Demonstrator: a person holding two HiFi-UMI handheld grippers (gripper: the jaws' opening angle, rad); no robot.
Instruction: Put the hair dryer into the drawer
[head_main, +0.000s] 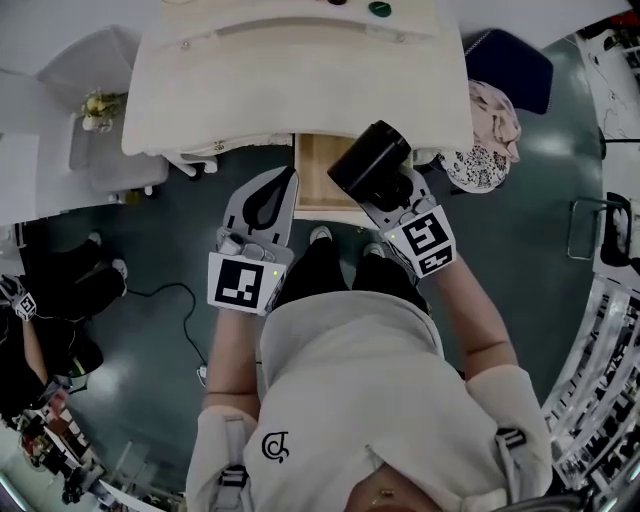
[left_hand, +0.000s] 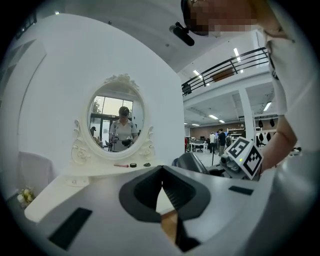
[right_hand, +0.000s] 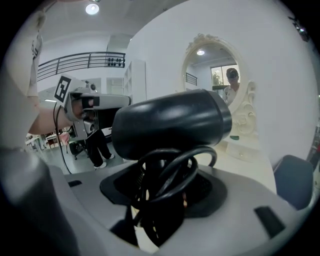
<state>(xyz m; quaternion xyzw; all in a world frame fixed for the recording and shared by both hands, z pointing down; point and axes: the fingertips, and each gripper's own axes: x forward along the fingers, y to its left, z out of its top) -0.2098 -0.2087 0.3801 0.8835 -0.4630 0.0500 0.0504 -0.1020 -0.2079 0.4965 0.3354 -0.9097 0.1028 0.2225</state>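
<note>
Indoors over a dark green floor, facing a white dressing table with an oval mirror at its back. Has the drawer pulled open from the dressing table's front edge, bare wood showing inside. Holds the hair dryer in the air just off that front edge, seemingly above the drawer's right part and not yet inside. Grips it with the right gripper, jaws pinching the handle and the cord wrapped round it, barrel lying crosswise above them. Poises the left gripper near the same front edge, left of the dryer, jaws pressed together on nothing. Looks like the carry-and-lower step, roughly midway. Next calls for lowering the dryer below the dressing table's edge, laying the barrel flat on the wood, then spreading the jaws. Worth watching for loose cord catching on the drawer front.
</note>
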